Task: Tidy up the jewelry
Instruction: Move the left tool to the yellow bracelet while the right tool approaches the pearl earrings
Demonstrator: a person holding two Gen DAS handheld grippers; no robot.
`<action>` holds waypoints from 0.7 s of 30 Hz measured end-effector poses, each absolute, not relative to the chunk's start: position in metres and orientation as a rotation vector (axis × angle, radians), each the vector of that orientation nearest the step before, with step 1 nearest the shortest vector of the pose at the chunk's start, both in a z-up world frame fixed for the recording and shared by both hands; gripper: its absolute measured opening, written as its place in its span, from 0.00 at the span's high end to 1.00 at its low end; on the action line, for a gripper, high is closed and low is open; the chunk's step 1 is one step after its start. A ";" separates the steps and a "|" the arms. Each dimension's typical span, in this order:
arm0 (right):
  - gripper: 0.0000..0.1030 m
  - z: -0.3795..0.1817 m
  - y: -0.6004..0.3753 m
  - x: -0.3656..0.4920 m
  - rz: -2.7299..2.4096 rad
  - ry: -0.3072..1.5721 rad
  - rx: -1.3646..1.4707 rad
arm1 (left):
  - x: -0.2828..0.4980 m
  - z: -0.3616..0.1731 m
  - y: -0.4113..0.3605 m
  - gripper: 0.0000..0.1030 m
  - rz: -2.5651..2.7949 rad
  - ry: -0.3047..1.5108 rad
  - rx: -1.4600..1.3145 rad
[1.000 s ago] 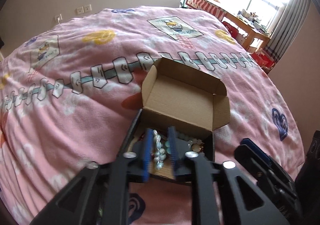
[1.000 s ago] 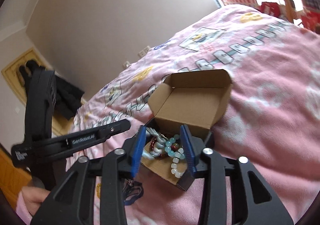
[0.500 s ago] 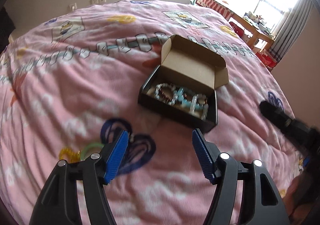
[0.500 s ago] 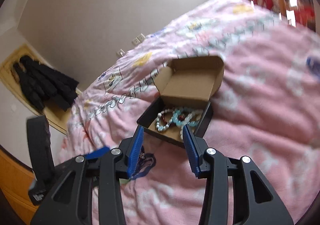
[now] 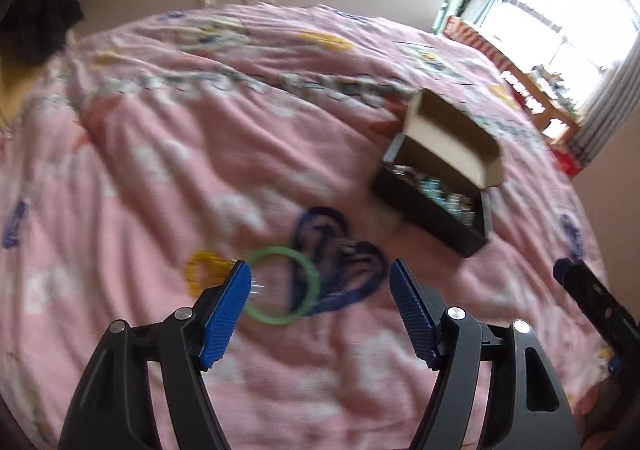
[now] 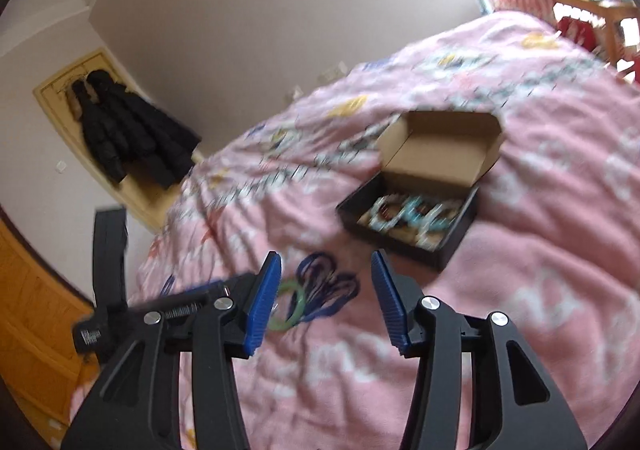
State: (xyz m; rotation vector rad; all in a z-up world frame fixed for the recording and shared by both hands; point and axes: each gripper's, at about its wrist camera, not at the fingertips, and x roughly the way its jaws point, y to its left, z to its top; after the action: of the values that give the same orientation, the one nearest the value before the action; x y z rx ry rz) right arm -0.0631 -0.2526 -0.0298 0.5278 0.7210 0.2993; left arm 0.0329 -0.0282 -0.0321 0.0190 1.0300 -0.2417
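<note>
A small black box with a brown cardboard lid flipped up lies on the pink blanket; it also shows in the right wrist view and holds several bead bracelets. A green bangle and a yellow ring lie on the blanket just ahead of my left gripper, which is open and empty. The green bangle shows in the right wrist view too, between the fingers of my right gripper, which is open and empty above the blanket. Both views are blurred.
The pink patterned blanket covers the whole bed. A dark coat hangs on the wall at the left. A wooden table with clutter stands by the window past the bed's far right.
My left gripper opened, let go of a bead bracelet into the box and pulled back to the left. My right gripper also pulled back from the box. The bangle and yellow ring came into view.
</note>
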 end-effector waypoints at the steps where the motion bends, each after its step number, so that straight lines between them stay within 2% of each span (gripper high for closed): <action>1: 0.54 -0.032 -0.248 -0.063 0.313 0.728 0.524 | 0.035 -0.030 -0.021 0.30 -0.210 1.030 0.035; 4: 0.53 -0.038 -0.231 -0.054 0.343 0.739 0.497 | 0.041 -0.032 0.005 0.26 -0.140 1.046 0.028; 8: 0.48 -0.047 -0.212 -0.050 0.383 0.779 0.457 | 0.053 -0.052 0.039 0.26 -0.110 1.123 -0.060; 16: 0.48 -0.075 -0.193 -0.030 0.379 0.817 0.390 | 0.073 -0.115 0.073 0.26 -0.044 1.266 -0.153; 21: 0.49 -0.087 -0.178 -0.017 0.363 0.833 0.317 | 0.079 -0.129 0.088 0.26 -0.045 1.281 -0.238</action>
State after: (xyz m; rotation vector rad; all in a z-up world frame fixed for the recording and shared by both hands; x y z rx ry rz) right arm -0.0171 -0.1776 -0.0870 0.3170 0.8328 0.3635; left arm 0.0795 0.0882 -0.1290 -0.2382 1.2815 -0.0449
